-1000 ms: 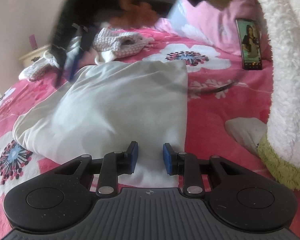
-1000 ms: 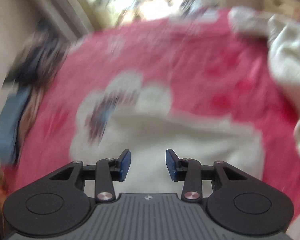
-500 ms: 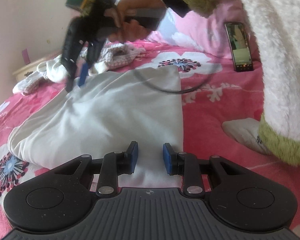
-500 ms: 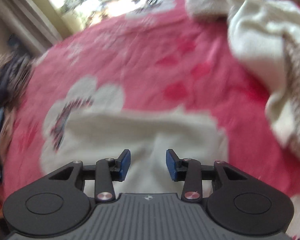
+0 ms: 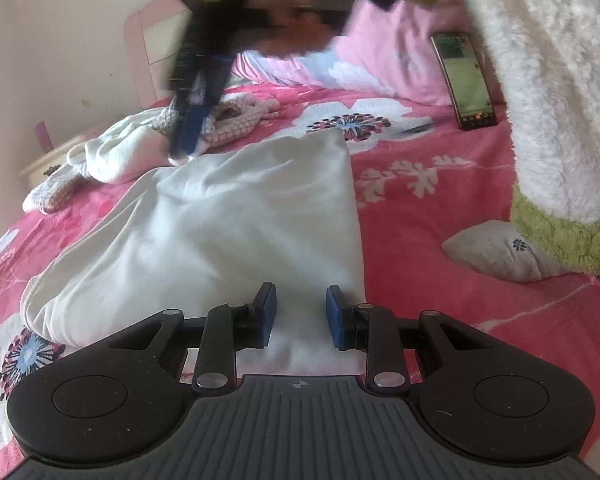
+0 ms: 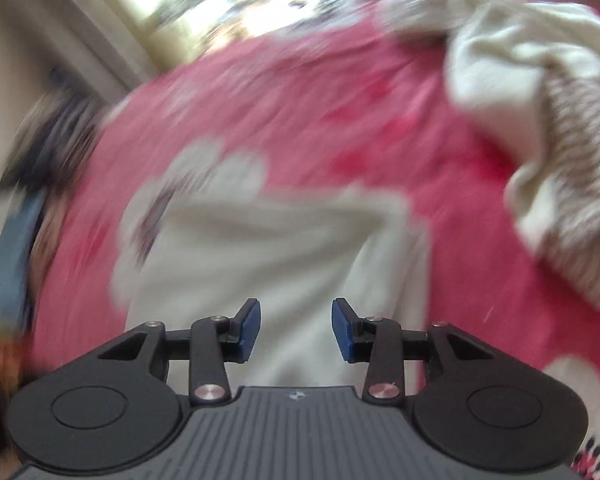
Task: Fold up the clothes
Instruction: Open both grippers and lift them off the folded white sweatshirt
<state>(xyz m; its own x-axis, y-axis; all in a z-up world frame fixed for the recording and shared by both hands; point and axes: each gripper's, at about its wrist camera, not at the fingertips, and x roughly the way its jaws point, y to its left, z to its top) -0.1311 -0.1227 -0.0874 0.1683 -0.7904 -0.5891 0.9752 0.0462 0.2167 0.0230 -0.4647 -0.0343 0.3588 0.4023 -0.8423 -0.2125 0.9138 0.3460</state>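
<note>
Garment: folded white cotton cloth (image 5: 220, 232) on the pink flowered bedspread (image 5: 439, 200), long axis running near to far (narrow end far).
Left gripper (image 5: 301, 316): jaws parted, nothing pinched, over the cloth's near edge.
Right gripper (image 6: 296, 330): jaws apart, empty, above the far end.

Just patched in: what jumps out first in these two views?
The folded white cotton garment fills mid-frame on the pink flower-print bedspread, just ahead of the left gripper. Behind it lies a crumpled cream-and-striped clothes heap. A black smartphone leans upright at right.
</note>
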